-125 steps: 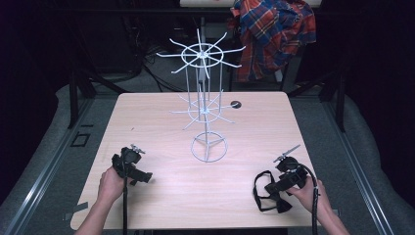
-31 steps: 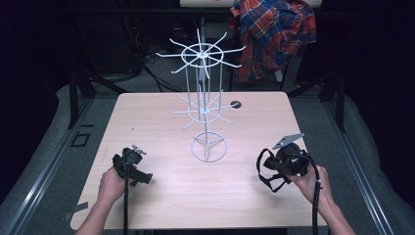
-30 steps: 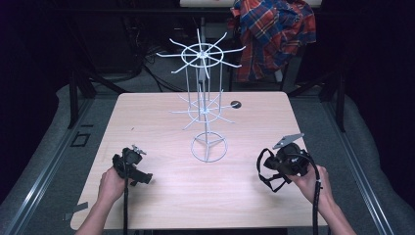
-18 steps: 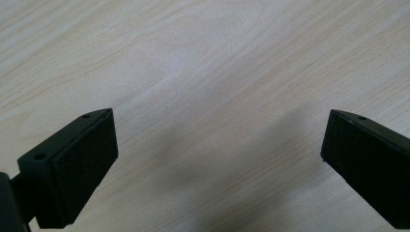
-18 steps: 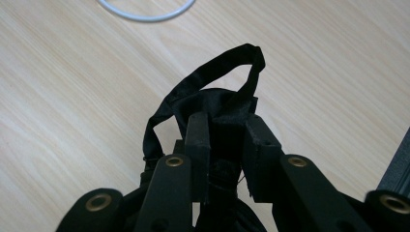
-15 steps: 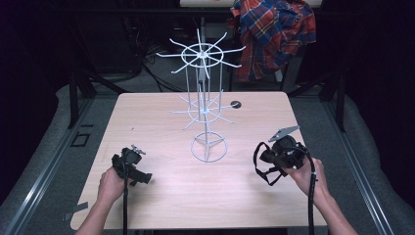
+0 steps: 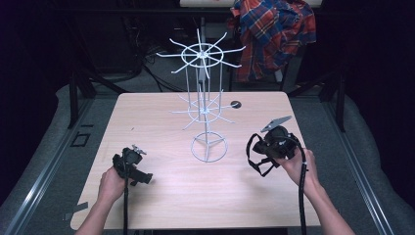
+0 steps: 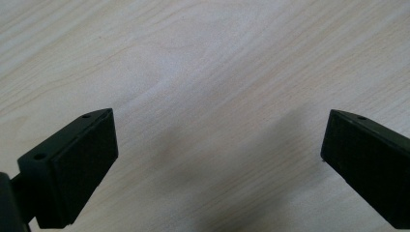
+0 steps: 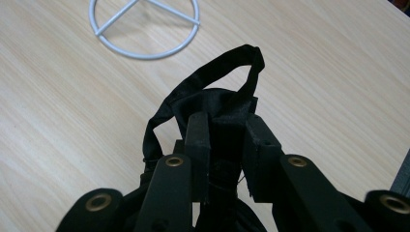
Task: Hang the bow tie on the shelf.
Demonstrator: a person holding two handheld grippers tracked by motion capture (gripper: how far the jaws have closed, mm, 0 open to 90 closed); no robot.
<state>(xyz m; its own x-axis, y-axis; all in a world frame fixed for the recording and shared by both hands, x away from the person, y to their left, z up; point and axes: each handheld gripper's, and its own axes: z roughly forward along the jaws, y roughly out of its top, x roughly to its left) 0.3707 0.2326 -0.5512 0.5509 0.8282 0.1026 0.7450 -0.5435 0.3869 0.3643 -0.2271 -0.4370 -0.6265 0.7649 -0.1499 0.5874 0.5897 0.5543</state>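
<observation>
A white wire rack point(image 7: 204, 93) with spoked hook arms stands mid-table on a ring base point(image 7: 209, 147); part of that ring point(image 9: 145, 26) lies ahead in the right gripper view. My right gripper point(image 7: 265, 150) hovers right of the base, shut on a black fabric piece with looped straps point(image 7: 255, 157). In the right gripper view, the jaws point(image 9: 226, 130) pinch the cloth, and a strap loop point(image 9: 208, 84) arches forward. My left gripper point(image 7: 133, 167) rests low at the front left. Its jaws point(image 8: 217, 145) stand wide apart over bare wood, holding nothing.
The light wooden table point(image 7: 156, 122) has a small dark round hole point(image 7: 236, 104) behind the rack. A red and blue plaid shirt point(image 7: 274, 34) hangs behind the far edge. Grey floor and metal rails border the table on both sides.
My right gripper has carried the black strapped piece from the front right of the table forward and up, nearer the rack's base. The left gripper has stayed put.
</observation>
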